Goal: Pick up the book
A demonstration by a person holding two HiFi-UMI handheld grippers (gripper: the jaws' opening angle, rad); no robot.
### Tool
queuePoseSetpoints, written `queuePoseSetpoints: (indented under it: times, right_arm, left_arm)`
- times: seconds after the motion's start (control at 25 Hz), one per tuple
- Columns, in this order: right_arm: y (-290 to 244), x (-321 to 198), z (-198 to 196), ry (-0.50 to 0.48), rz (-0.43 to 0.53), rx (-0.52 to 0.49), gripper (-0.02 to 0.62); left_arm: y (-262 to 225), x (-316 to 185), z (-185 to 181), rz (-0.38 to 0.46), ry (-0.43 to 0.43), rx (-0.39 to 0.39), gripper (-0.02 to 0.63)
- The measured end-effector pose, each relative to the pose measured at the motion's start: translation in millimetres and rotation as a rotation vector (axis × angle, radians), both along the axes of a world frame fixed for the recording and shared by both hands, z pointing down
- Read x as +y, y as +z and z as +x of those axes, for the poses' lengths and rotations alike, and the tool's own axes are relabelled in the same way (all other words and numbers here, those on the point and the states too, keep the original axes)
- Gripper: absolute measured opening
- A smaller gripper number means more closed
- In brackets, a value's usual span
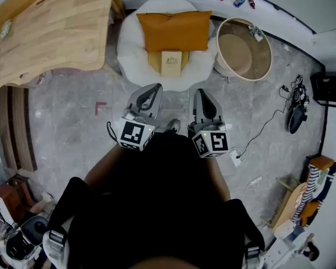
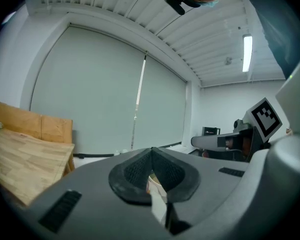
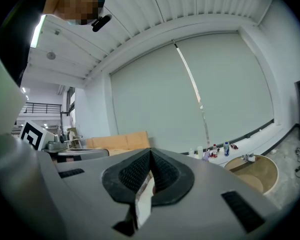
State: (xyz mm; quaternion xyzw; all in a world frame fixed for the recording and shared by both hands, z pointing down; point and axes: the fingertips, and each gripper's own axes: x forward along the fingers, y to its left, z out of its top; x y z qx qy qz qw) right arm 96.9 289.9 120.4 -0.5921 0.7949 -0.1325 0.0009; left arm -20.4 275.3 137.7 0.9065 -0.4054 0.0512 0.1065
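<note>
Small beige rectangular book (image 1: pixel 171 63) lies flat toward front edge of white fluffy round seat (image 1: pixel 129 55), just before orange cushion (image 1: pixel 174 30). Left gripper (image 1: pixel 154 88) and right gripper (image 1: pixel 201 93) both pressed together, empty, short of seat. Step: approach. Next: advance, spread jaws, pinch book edge.

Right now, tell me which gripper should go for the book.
Left, by a little. The book lies on the white seat, ahead of both. The left gripper ends nearer it than the right gripper. Both are shut and would need opening first.
</note>
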Motion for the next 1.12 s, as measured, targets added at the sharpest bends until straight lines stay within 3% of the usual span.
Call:
queuePoseSetpoints:
  times: [0.64, 1.12]
  right_arm:
    - [11, -58, -59, 0.115, -0.004, 0.043, 0.002]
    - [14, -103, -27, 0.076, 0.006, 0.038, 0.002]
  left_arm:
    - [31, -64, -81, -0.019, 0.051, -0.024, 0.000]
    - [32, -100, -52, -0.045, -0.004, -0.027, 0.000]
